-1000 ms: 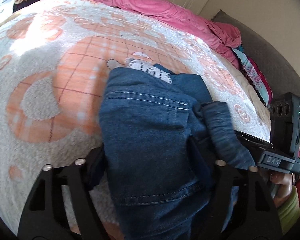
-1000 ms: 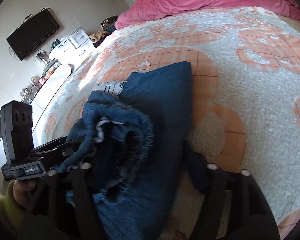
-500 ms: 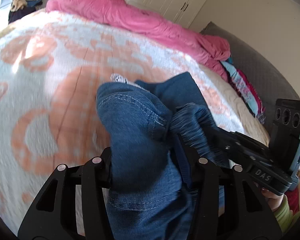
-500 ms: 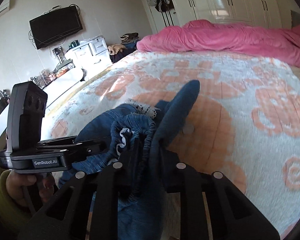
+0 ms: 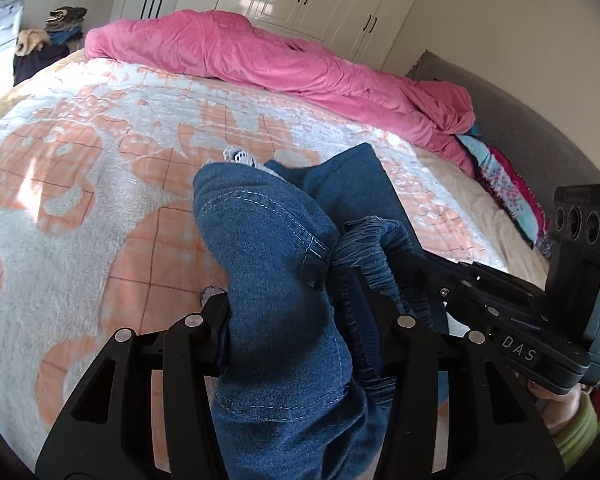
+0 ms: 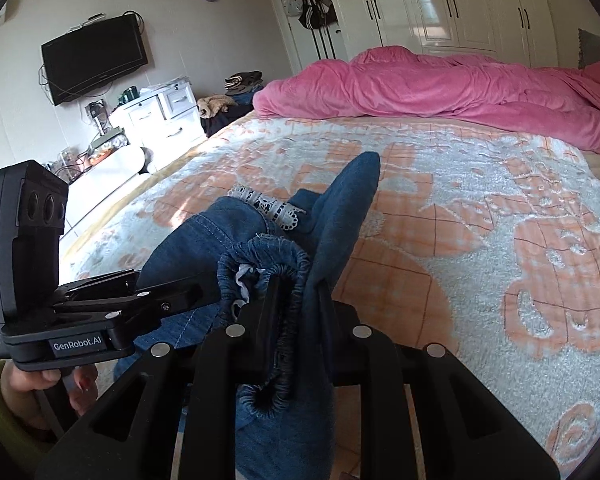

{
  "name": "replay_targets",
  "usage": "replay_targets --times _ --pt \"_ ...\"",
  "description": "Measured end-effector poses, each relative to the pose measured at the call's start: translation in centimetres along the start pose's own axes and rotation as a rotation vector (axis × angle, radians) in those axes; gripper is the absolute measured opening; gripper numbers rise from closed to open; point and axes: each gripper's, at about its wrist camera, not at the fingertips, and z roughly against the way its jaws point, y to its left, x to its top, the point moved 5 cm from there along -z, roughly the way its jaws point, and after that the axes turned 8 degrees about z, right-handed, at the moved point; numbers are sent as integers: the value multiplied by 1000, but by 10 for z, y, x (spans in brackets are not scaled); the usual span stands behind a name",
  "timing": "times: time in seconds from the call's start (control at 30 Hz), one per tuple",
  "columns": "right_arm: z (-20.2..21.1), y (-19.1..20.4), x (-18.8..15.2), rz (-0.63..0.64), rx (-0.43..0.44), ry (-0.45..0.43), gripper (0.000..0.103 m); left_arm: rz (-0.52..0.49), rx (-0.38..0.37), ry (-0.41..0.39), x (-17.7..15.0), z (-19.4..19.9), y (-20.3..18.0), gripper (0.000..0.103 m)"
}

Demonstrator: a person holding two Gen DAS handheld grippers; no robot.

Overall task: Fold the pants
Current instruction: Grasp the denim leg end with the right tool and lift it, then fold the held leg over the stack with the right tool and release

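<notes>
I've got both claws, the left gripper (image 5: pixel 296 320) and right gripper (image 6: pixel 296 312), clamped on the bunched denim pants (image 5: pixel 276 280) lifted at centre frame above the blanket (image 5: pixel 100 200), and I judge the thick elastic waistband (image 6: pixel 276 268) could slip free.

Blue denim pants (image 5: pixel 272 264) with pale topstitching, an elasticated gathered waistband (image 6: pixel 276 276) and white lace trim (image 6: pixel 270 206) are seen bunched and raised off the bedding at the near end. The far end is draped down onto the bedding.
</notes>
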Motion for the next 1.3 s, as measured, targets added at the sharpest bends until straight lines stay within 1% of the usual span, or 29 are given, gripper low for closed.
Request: replay_targets --times 0.13,0.33,0.4,0.43,0.47,0.53,0.7,0.83,1.0,1.13,1.3 --pt "-12 -7 -12 -9 -14 34 17 5 9 24 -5 -11 6 40" --pt "-21 -19 -27 -28 -50 80 17 14 30 35 -9 -15 14 40" --pt "-23 -25 -32 -51 -59 104 20 19 40 39 -10 -16 17 40" --pt "-25 -27 -35 -66 -61 116 23 23 44 38 -11 -17 18 43" --pt "-25 -29 -38 -73 -70 126 26 29 48 37 -12 -18 20 50" --pt "-28 -33 -43 -72 -108 151 39 35 59 41 -15 -21 23 56" --pt "-32 -44 -51 -110 -149 176 56 41 83 49 -23 -27 28 64" --pt "-33 -49 -56 -124 -164 186 60 45 91 49 -24 -29 30 69" --pt "-31 -48 -56 -110 -191 183 64 47 97 44 -24 -27 31 73" --pt "-25 -50 -58 -115 -203 174 74 50 101 39 -26 -22 32 77" --pt "-12 -49 -60 -121 -208 153 77 60 95 31 -26 -12 32 80"
